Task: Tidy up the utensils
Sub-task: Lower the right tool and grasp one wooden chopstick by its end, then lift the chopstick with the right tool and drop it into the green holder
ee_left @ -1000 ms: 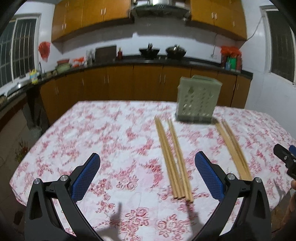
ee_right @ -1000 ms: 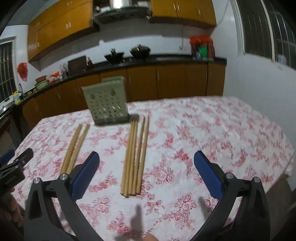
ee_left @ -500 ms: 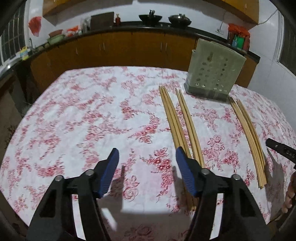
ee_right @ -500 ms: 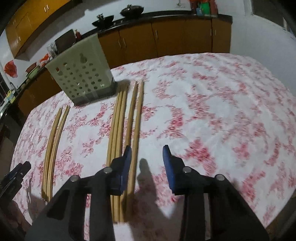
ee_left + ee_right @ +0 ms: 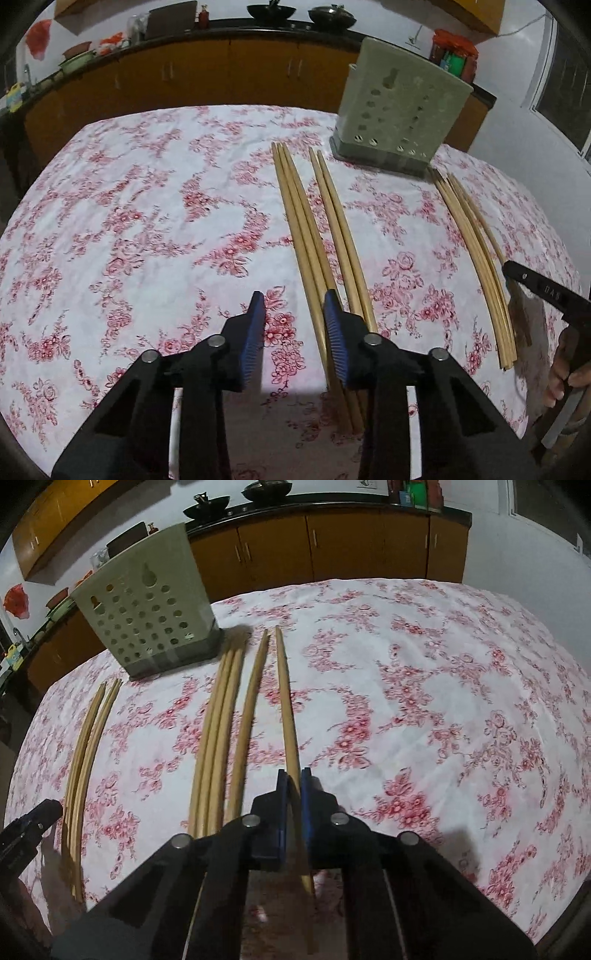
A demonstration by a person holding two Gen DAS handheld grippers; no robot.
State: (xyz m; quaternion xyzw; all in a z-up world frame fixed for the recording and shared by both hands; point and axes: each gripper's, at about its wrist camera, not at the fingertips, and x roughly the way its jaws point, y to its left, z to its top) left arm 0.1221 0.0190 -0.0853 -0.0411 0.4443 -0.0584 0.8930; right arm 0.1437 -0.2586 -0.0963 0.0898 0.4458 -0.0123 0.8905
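Wooden base cabinets (image 5: 207,70) under a dark countertop (image 5: 332,506) line the white-walled kitchen. Woks (image 5: 271,10) sit on top.

The right gripper (image 5: 292,775) is clamping one chopstick (image 5: 286,698) near the table's (image 5: 461,686) front edge. Other chopsticks (image 5: 218,731) are lying beside it, and a holder (image 5: 144,609) is standing toward the far-left edge.

I note pale, smooth matt wooden chopsticks (image 5: 314,236); a matt grey-green plastic holder (image 5: 399,110) with punched holes; a floral cloth (image 5: 129,221), slightly creased; gripper pads (image 5: 255,332) of ribbed blue rubber, black plastic arms.
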